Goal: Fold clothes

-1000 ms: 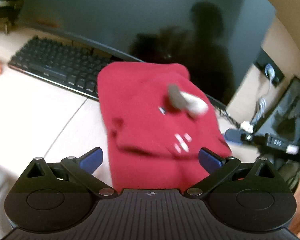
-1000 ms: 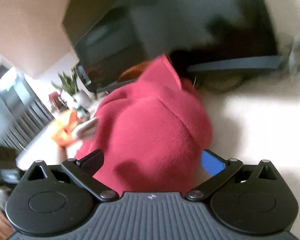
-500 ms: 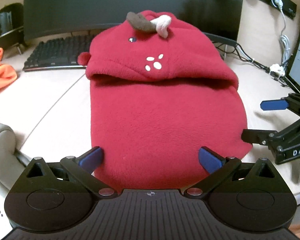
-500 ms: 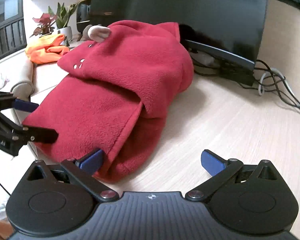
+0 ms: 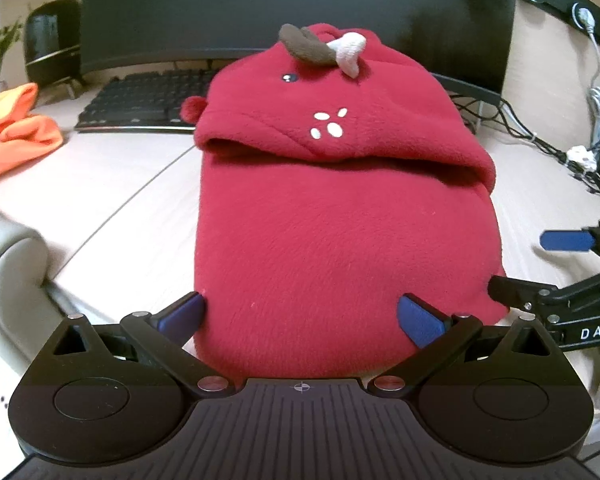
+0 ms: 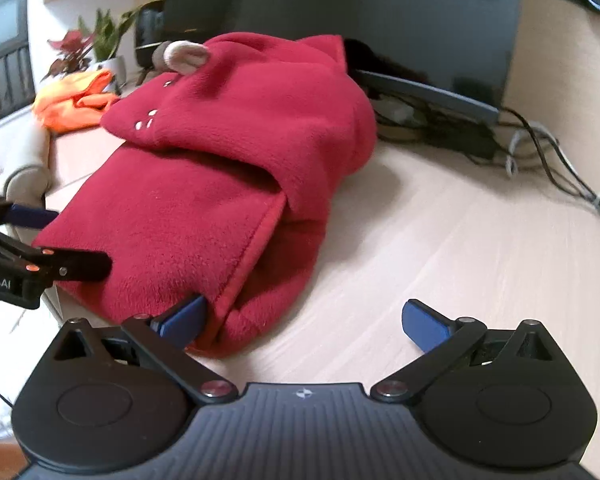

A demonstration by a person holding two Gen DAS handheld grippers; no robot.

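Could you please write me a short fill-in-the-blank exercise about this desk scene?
1. The red hoodie lies on the ____.
2. Both hand-held grippers, left and right, have their jaws ____.
3. The cloth left of the keyboard is ____.
4. Behind the hoodie stands a dark ____.

Missing words: desk; open; orange; monitor
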